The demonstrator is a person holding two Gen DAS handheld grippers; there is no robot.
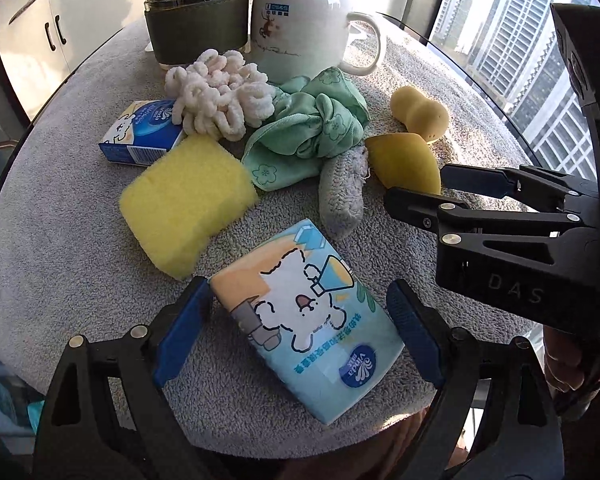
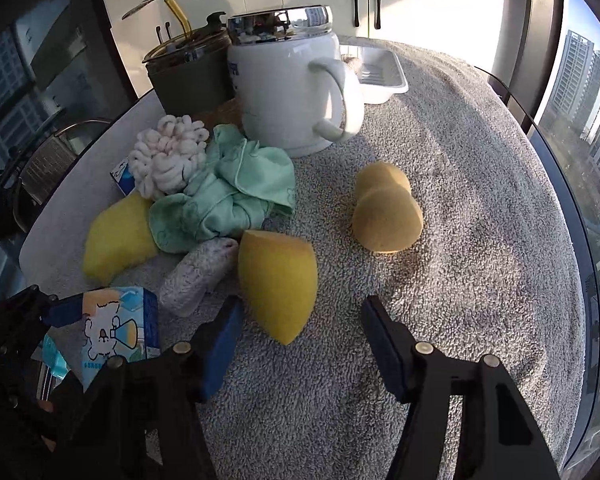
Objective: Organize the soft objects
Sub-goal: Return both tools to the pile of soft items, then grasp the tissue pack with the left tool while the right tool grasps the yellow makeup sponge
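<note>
My left gripper (image 1: 300, 316) is open, its blue pads on either side of a light blue tissue pack (image 1: 308, 324) with a white bear print, not squeezing it. The pack also shows in the right wrist view (image 2: 116, 328). My right gripper (image 2: 300, 332) is open, just in front of a yellow wedge sponge (image 2: 278, 280); it also shows in the left wrist view (image 1: 416, 192). Behind lie a yellow rectangular sponge (image 1: 186, 200), a green cloth (image 1: 308, 132), a grey rolled cloth (image 1: 342, 196), a cream loopy scrunchie (image 1: 216, 96), a tan peanut-shaped sponge (image 2: 384, 212) and a small blue tissue box (image 1: 144, 136).
Everything lies on a round table covered by a grey towel (image 2: 480, 200). A white lidded mug (image 2: 288, 80) and a green-sleeved glass cup (image 1: 196, 20) stand at the back. A white tray (image 2: 380, 74) sits behind the mug. Windows are to the right.
</note>
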